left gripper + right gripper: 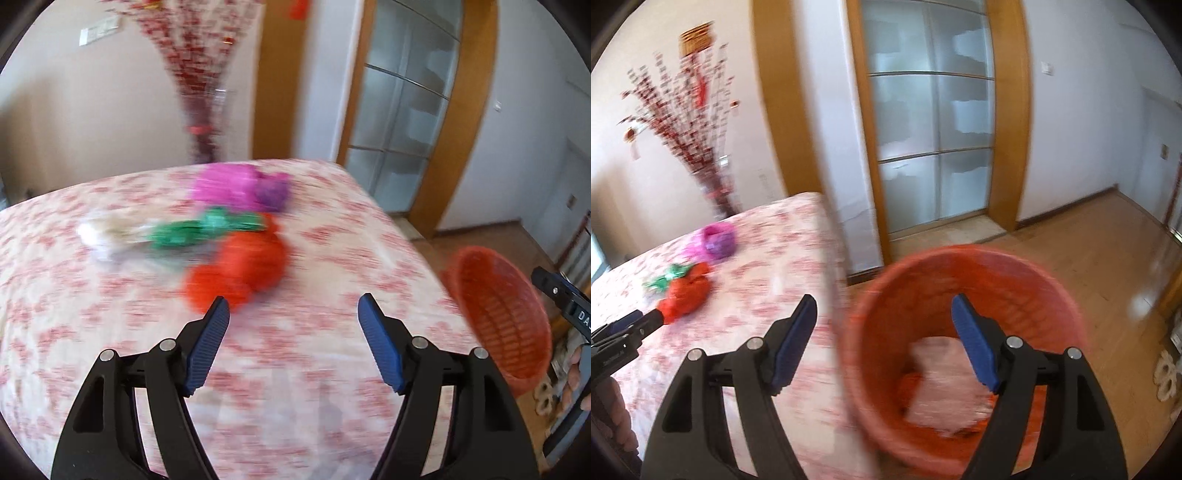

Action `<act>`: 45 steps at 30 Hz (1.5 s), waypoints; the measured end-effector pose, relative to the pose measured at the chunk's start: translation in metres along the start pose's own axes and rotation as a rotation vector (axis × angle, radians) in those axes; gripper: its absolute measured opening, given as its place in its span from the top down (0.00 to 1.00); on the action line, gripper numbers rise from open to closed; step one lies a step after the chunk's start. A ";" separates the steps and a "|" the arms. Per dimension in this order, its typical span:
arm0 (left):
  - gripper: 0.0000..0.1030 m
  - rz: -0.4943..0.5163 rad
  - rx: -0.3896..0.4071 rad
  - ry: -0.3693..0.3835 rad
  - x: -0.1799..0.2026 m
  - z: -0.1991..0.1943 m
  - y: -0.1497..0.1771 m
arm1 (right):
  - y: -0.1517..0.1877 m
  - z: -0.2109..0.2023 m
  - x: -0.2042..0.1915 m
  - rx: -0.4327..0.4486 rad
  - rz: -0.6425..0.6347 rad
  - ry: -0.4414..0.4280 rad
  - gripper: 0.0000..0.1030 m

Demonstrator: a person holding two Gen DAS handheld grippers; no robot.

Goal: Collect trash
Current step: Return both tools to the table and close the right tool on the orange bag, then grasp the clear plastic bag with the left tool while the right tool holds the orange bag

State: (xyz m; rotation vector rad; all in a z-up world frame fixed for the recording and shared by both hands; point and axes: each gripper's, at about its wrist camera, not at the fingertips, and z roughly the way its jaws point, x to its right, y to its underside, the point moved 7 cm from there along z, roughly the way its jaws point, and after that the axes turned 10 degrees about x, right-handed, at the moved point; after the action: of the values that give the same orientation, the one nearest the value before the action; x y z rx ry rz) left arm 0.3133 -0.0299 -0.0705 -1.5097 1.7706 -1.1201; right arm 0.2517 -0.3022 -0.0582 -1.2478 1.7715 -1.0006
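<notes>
1. Left wrist view only: a whitish crumpled bag (101, 236) at the left end of the trash pile, hard to make out through blur, on the table with red-and-white floral cloth (332, 258).
2. Beside it: green foil wrapper (192, 230), red crumpled plastic bag (240, 273), pink-purple crumpled wrapper (240, 188).
3. Left gripper (293, 308): spread wide, holding nothing, near the red bag.
4. Right wrist view only: inside of the red mesh plastic wastebasket (871, 332), off the table edge, holding pale crumpled plastic (942, 384) and red scraps.
5. Right gripper (884, 308): spread apart, empty, over the wastebasket.
</notes>
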 end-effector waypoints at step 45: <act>0.26 -0.218 0.026 -0.243 -0.197 0.017 -0.025 | 0.045 0.081 -0.168 -0.192 -0.127 -0.073 0.56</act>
State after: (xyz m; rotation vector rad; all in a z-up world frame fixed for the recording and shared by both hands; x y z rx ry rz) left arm 0.3828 0.1565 -0.0787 -1.7738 1.4509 -1.0069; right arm 0.3493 -0.1461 -0.1110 -1.5135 1.7824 -0.8587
